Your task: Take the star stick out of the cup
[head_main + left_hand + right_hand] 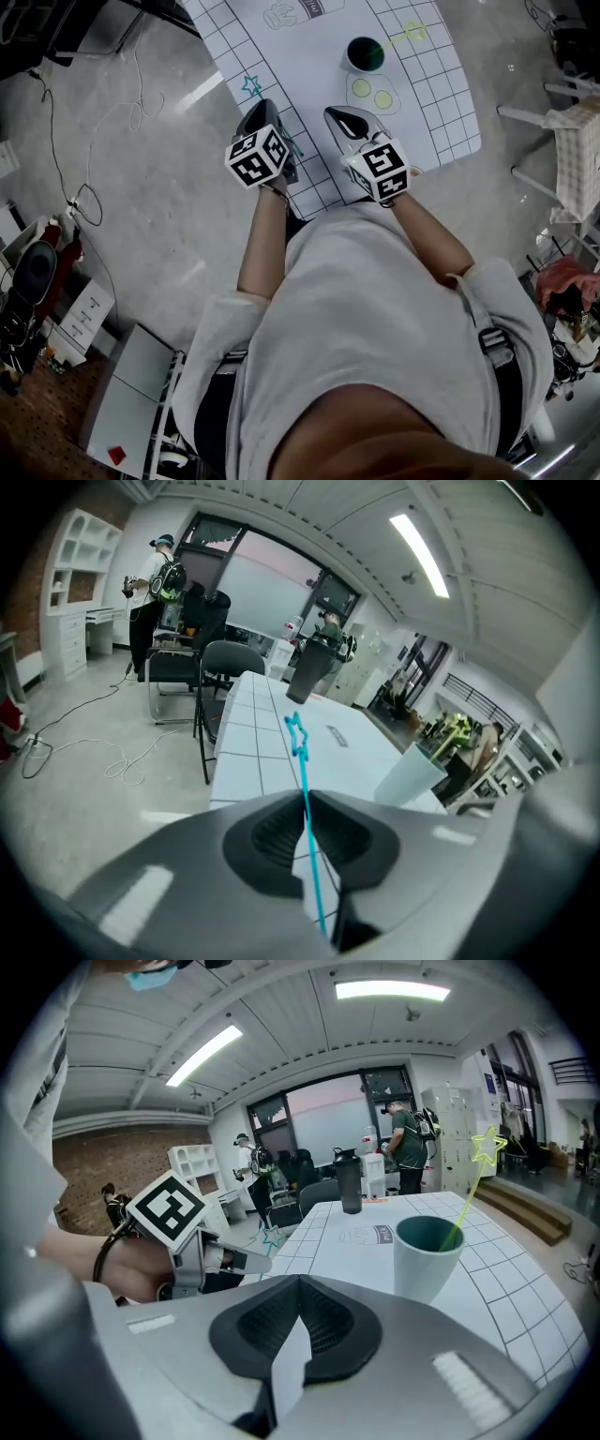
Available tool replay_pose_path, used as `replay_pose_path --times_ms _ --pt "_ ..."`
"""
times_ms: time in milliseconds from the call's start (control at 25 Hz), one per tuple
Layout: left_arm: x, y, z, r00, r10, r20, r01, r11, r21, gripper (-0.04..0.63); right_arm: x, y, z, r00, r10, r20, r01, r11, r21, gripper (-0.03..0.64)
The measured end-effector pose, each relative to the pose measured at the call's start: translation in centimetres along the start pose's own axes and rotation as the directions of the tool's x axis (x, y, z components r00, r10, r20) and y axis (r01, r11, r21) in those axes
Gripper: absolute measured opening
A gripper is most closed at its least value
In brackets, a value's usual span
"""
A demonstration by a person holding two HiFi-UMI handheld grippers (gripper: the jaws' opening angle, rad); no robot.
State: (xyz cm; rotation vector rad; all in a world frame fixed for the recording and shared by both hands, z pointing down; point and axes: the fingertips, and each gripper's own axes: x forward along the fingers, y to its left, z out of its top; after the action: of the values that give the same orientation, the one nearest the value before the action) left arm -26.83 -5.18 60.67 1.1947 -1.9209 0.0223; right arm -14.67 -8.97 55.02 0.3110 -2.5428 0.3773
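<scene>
A teal cup [365, 53] stands on the white gridded table [441, 103], and a yellow-green star stick [413, 31] leans out of it to the right. The right gripper view has the same cup [428, 1255] and yellow star [487, 1147] ahead and to the right. My left gripper [265, 106] is shut on a thin blue star stick [302, 761]; its blue star [251, 86] points past the jaws, near the table's left edge. My right gripper [337, 114] hovers short of the cup, shut with nothing in it.
A dark bottle [352, 1185] stands at the table's far end. Black chairs [220, 667] sit beside the table's left side, with cables [94, 202] lying on the floor. People stand in the background. Printed green circles [373, 94] mark the mat in front of the cup.
</scene>
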Motion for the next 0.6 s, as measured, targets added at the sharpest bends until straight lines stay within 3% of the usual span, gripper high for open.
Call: replay_pose_path --times_ms 400,600 --pt "3.1 -0.1 -2.0 0.99 0.099 -0.098 -0.093 0.993 0.069 0.026 -2.3 -5.2 0.5 0.993 -0.112 0.029 0.111 0.993 0.043 0.0" --pt "3.3 -0.5 -2.2 0.988 0.109 -0.105 -0.101 0.992 0.079 0.072 -3.6 -8.3 1.5 0.981 -0.181 0.071 0.176 0.982 0.062 0.0"
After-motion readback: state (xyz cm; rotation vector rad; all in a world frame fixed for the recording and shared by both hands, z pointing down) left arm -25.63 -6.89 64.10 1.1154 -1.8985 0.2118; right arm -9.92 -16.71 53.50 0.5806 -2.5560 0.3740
